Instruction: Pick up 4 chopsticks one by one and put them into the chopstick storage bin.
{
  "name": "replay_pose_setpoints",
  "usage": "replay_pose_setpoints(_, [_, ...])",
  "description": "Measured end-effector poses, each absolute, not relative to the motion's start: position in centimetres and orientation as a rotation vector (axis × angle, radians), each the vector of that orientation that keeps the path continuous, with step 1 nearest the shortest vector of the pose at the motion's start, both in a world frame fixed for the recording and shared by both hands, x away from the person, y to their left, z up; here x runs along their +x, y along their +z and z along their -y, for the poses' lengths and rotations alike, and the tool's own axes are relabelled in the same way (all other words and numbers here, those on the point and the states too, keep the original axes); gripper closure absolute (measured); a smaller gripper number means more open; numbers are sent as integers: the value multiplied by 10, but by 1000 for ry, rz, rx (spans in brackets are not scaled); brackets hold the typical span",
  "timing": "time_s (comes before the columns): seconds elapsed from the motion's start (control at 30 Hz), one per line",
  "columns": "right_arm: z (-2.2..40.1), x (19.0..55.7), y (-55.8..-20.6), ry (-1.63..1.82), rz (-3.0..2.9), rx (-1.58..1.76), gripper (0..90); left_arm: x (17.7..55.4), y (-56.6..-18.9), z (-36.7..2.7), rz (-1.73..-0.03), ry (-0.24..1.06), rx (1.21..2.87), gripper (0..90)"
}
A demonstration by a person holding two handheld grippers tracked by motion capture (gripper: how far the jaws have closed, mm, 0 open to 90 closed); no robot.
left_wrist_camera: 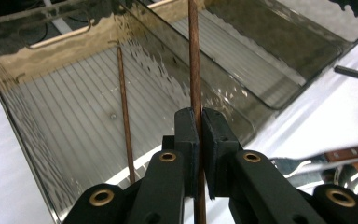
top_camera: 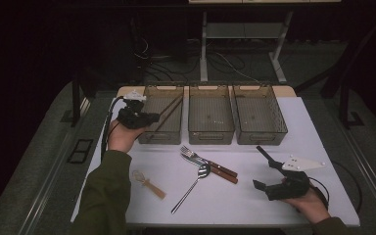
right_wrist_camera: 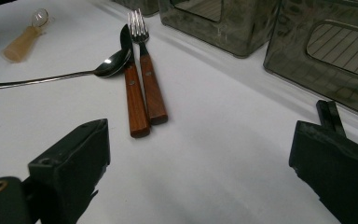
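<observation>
While the left gripper [left_wrist_camera: 199, 135] pinches a chopstick [left_wrist_camera: 193, 56] over the left bin's rim [top_camera: 159, 138], right jaws gape empty.

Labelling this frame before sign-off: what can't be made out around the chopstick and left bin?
- Held chopstick: both ends cut by the left gripper view's edges.
- Second chopstick in left bin: lower end hidden behind the left gripper.
- High view: chopsticks too thin and dim to separate.
</observation>
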State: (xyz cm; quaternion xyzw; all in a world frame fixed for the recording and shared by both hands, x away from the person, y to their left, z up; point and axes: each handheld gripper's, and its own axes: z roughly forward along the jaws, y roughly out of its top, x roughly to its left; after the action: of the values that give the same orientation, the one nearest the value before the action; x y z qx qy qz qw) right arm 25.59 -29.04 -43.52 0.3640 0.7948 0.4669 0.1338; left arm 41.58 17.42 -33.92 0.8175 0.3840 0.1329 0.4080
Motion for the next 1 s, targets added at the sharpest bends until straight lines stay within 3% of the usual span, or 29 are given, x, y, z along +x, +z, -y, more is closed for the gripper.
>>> replay_pose_setpoints(1.0, [292, 256, -435, 1378, -2296, 1063, 54, 490, -359, -165, -1068, 383, 1991, 844])
